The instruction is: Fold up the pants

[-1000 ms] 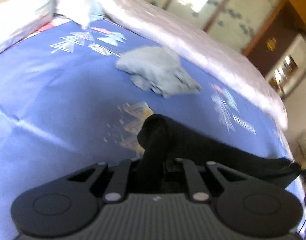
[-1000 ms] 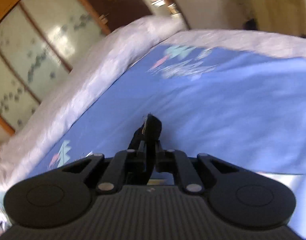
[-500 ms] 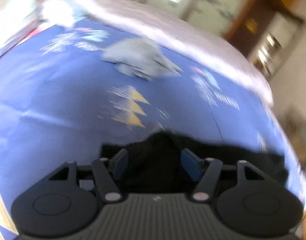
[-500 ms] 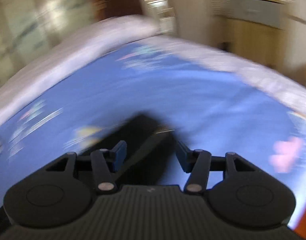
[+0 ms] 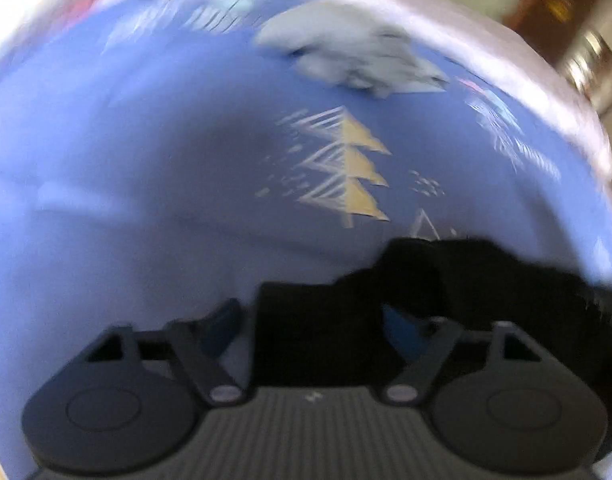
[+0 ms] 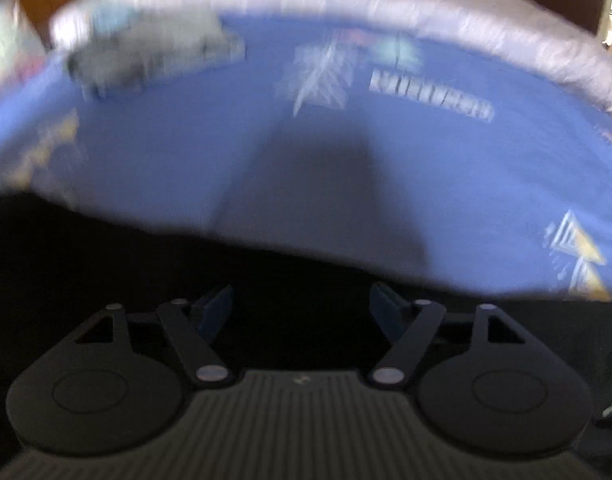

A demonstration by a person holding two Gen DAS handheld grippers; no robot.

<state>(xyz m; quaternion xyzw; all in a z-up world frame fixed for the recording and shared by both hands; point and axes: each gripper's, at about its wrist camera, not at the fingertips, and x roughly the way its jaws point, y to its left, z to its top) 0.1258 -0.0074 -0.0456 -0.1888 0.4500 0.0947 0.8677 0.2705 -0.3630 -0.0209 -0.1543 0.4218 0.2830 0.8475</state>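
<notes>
Both tongs now stand spread with nothing between their pads, where a second ago each pinched black cloth; the left tongs (image 5: 310, 322) and right tongs (image 6: 300, 306) hover over the black fabric pants (image 5: 446, 280), dropped flat on the blue printed bedsheet (image 5: 146, 160); that fold looks laid down; farther off, a crumpled grey garment (image 5: 354, 52).
</notes>
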